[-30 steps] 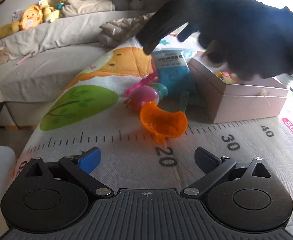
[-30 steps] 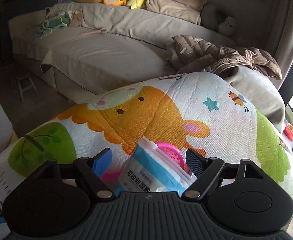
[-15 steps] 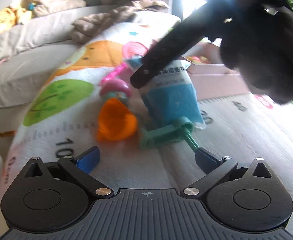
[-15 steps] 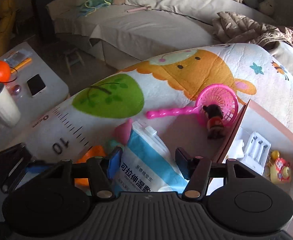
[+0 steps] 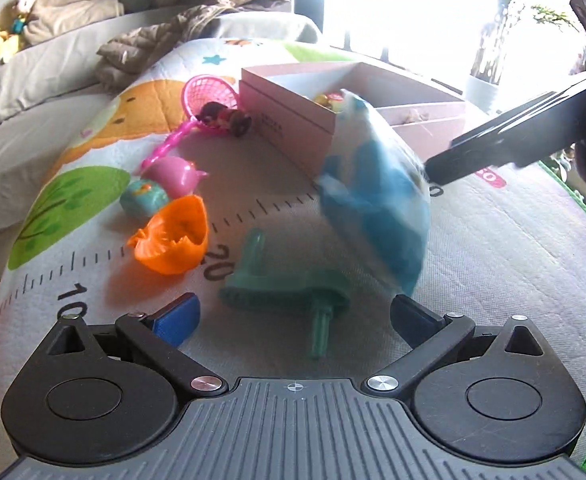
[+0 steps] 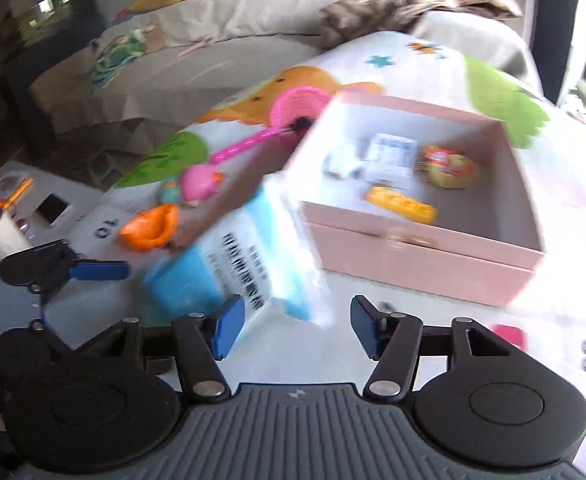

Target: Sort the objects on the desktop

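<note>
Wet-wipes pack [image 6: 237,256], blue and white and smeared by motion, sits just ahead of the right gripper [image 6: 293,326], whose jaws stand apart and are opening; the pack's near corner lies by the left blue pad, though blur makes it hard to say whether it touches. From the left wrist view the pack [image 5: 377,200] appears tilted against the near corner of the pink box [image 5: 293,120], with the right gripper's dark finger [image 5: 505,148] at its right edge. The box [image 6: 421,256] is open and holds a yellow block [image 6: 401,204], a small figure toy [image 6: 449,166] and white items. Ahead of the left gripper [image 5: 293,320], jaws wide and empty, a green toy [image 5: 289,292] lies on the play mat [image 5: 493,260]. Left of it sit an orange shell [image 5: 173,236], a teal toy [image 5: 145,200], a pink toy [image 5: 173,172] and a pink net scoop [image 5: 209,96] with a small dark doll [image 5: 225,116] at its rim.
</note>
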A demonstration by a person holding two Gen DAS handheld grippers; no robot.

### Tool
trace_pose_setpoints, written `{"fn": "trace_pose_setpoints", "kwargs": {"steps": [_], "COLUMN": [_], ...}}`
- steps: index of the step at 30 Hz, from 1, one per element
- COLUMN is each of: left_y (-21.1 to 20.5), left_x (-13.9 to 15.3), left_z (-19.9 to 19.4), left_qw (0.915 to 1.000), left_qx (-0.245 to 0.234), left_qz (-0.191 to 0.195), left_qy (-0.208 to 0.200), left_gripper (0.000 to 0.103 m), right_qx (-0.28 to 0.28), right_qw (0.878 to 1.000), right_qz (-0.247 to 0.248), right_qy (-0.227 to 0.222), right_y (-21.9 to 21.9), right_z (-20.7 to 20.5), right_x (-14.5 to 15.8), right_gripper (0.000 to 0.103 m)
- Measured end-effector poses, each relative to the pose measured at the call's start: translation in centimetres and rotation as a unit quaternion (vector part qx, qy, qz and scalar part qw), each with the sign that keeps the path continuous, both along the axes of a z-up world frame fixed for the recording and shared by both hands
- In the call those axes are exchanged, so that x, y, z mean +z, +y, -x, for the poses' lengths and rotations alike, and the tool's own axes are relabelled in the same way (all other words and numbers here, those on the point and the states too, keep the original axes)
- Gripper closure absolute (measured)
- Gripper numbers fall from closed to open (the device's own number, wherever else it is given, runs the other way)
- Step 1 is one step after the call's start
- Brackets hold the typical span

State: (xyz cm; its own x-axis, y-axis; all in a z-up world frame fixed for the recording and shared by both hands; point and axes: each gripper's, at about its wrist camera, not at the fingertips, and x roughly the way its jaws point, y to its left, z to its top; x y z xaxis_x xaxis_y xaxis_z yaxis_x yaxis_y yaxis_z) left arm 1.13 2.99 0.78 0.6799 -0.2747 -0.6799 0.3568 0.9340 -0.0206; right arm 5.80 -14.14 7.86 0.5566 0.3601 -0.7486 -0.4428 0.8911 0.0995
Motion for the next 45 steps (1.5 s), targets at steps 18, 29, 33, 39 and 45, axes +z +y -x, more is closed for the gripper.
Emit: {"fn": "trace_pose_setpoints", "kwargs": {"steps": [18, 29, 33, 39, 45], "left_y": [-5.1, -4.6, -4.0, -2.6, -1.8], "left_x": [1.0, 0.8, 0.3, 0.6, 0.9], "left_z": [0.3, -0.2, -1.1, -1.5, -1.1], "left_qw": [0.9972, 0.9975, 0.9977, 0.9957, 0.9977], "left_qx": [-0.075, -0.059, -0.013, 0.047, 0.042], "left_qz": [0.002, -0.039, -0.065, -0.08, -0.053], "left_qy": [0.0, 0.005, 0.008, -0.001, 0.009], "left_gripper": [0.0, 0.0, 0.0, 0.0, 0.0], "right_qx": [0.008, -0.082, -0.107, -0.046, 0.001], "right_qw": [0.994, 0.996, 0.993, 0.995, 1.0], "right_qz": [-0.107, 0.026, -0.043, -0.086, 0.004], "right_qy": [0.013, -0.028, -0.014, 0.01, -0.014], "right_y": [-0.4, -7.5, -8.7, -0.8, 4.2], "right_z": [-5.4, 0.6, -0.6, -2.8, -2.2], "right_x": [-1.2, -2.3, -0.9, -1.3, -2.9], "right_gripper": [0.021, 0.02, 0.015, 0.014, 0.015]}}
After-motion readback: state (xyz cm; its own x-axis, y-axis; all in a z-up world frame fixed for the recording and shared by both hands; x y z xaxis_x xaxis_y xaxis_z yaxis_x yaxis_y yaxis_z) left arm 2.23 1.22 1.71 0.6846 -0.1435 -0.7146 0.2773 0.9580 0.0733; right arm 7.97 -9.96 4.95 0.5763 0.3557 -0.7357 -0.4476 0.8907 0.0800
